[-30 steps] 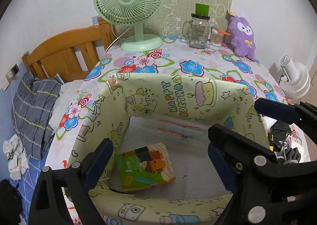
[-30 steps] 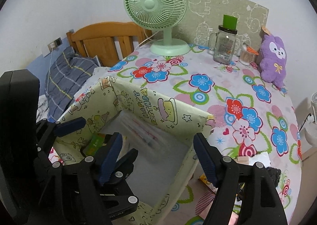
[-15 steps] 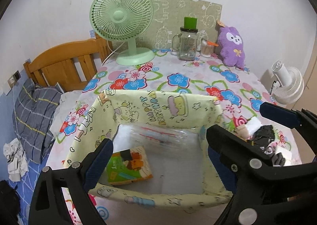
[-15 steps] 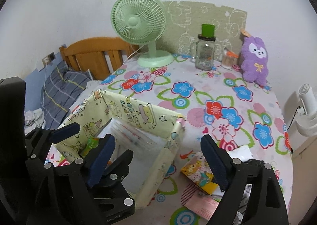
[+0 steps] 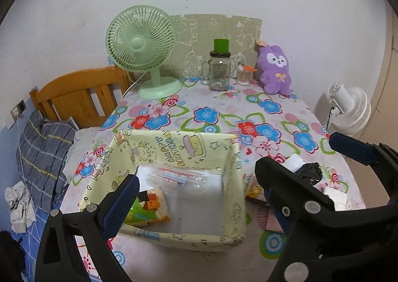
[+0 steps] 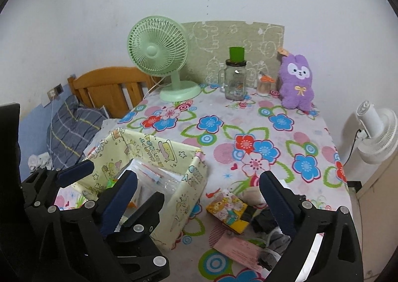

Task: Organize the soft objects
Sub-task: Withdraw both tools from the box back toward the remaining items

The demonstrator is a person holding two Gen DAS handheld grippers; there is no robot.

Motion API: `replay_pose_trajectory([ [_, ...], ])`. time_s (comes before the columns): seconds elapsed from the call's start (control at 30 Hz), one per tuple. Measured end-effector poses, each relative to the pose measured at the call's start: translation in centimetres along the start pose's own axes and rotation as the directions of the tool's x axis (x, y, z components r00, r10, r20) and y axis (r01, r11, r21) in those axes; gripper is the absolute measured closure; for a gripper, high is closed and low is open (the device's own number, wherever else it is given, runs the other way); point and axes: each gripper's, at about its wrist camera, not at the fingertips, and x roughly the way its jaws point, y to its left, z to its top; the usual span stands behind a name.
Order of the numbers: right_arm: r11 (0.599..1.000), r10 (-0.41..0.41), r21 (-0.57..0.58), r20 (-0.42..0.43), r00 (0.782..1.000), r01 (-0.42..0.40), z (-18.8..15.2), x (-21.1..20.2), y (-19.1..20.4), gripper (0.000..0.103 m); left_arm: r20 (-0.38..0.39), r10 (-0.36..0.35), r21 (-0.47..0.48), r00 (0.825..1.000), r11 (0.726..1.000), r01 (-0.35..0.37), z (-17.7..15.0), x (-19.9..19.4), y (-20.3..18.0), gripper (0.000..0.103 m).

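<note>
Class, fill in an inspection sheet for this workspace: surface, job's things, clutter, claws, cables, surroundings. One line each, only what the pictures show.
Surface: table under a floral cloth.
Job's things: yellow fabric bin holding a colourful packet and a clear bag; more packets and a dark item lie on the table right of the bin.
Clutter: green fan, jar, small cup, purple plush along the wall.
Claws: left claw open over the bin, empty; right claw empty, jaws opening.
Cables: fan cord; black cord to the white fan.
Surroundings: wooden headboard, pillow, white fan.
</note>
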Motion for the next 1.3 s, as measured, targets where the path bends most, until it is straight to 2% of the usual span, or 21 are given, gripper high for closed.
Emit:
replay_pose_trajectory([
  [0.17,1.000,-0.016,0.009,0.032,0.999,0.016,-0.1,-1.7,-0.8,0.002,0.036,-0.004,0.014,0.999,1.000,0.004,0.1,-1.3,-1.2,0.000],
  [0.3,0.997,-0.075,0.021,0.064,0.995,0.073,-0.3,-3.0,-1.2,0.000,0.058,-0.009,0.026,0.998,1.000,0.008,0.1,-2.0,-2.1,0.000],
  [0.87,0.987,-0.144,0.087,0.079,0.986,0.137,-2.3,-6.4,-4.2,0.000,0.093,-0.074,0.065,0.993,0.996,0.068,-1.0,-3.8,-6.3,0.000],
  [1.1,0.985,-0.149,0.104,0.086,0.985,0.140,-3.5,-6.8,-5.6,0.000,0.082,-0.104,0.087,0.991,0.991,0.097,-1.7,-3.5,-7.9,0.001],
  [1.3,0.982,-0.170,0.104,0.096,0.981,0.160,-4.7,-6.9,-6.5,0.000,0.032,-0.119,0.112,0.992,0.987,0.115,-2.6,-2.5,-9.2,0.001],
])
